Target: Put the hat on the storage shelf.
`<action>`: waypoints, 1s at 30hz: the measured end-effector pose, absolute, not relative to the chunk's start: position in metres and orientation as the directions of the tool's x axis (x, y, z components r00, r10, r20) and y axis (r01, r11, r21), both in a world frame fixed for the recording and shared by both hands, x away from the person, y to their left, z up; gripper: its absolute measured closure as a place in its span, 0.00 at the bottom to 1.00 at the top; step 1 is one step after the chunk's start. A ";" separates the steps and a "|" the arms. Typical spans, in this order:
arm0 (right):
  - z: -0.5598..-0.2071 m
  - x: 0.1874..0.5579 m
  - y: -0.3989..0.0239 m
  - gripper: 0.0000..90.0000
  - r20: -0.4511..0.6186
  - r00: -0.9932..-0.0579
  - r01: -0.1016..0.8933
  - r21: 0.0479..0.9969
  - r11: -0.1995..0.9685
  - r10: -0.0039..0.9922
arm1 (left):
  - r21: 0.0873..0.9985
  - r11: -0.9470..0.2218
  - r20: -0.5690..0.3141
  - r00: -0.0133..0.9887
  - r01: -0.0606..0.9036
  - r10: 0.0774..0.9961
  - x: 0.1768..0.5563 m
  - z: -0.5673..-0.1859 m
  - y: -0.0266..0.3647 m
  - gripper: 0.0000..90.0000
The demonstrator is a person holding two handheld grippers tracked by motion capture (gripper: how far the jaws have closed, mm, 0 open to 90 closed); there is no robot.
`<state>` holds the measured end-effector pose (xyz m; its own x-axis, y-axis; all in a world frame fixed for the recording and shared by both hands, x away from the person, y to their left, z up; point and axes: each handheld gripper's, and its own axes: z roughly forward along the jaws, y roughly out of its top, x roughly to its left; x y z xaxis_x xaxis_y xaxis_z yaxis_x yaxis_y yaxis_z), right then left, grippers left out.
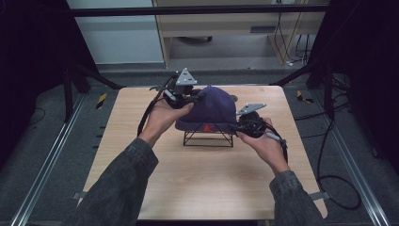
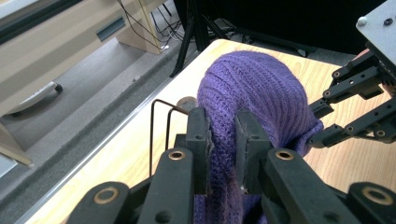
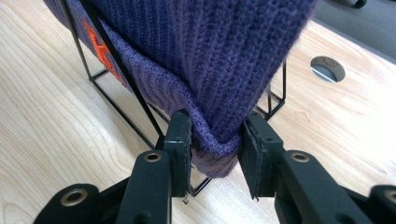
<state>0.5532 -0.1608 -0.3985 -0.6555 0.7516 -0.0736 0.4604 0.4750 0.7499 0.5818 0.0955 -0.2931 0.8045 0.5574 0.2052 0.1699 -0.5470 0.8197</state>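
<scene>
A purple knitted beanie (image 1: 211, 109) sits over a black wire stand (image 1: 208, 138) at the middle of the wooden tabletop (image 1: 197, 179), its folded brim carrying an orange mark that faces the person. The left claw (image 1: 196, 97) comes in at the beanie's upper left side, held by the left hand (image 1: 162, 115); in the left gripper view its jaws are pinched tight on a fold of the knit (image 2: 224, 154), with the cloth bunched between the pads. The right claw (image 1: 235, 126) meets the beanie at its lower right edge, carried by the right hand (image 1: 266, 141); in the right gripper view the rolled brim (image 3: 212, 149) lies between its jaws, the left pad touching the wool and the right pad close against it, so it grips the brim's edge. The stand's thin rods run down from under the beanie to the tabletop just left of that claw. A round hole (image 3: 328, 68) in the tabletop lies beyond the beanie's far right side.
</scene>
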 end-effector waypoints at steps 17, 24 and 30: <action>-0.427 0.559 -0.162 0.70 -0.057 -0.656 0.516 0.694 0.502 0.753 | 0.793 -0.570 0.178 0.813 0.215 0.554 0.584 -0.329 0.101 0.86; -0.427 0.558 -0.161 0.63 -0.057 -0.650 0.526 0.685 0.504 0.757 | 0.784 -0.574 0.163 0.814 0.236 0.558 0.585 -0.338 0.105 0.84; -0.422 0.552 -0.165 0.62 -0.059 -0.647 0.519 0.696 0.496 0.760 | 0.772 -0.586 0.161 0.816 0.246 0.555 0.584 -0.344 0.108 0.75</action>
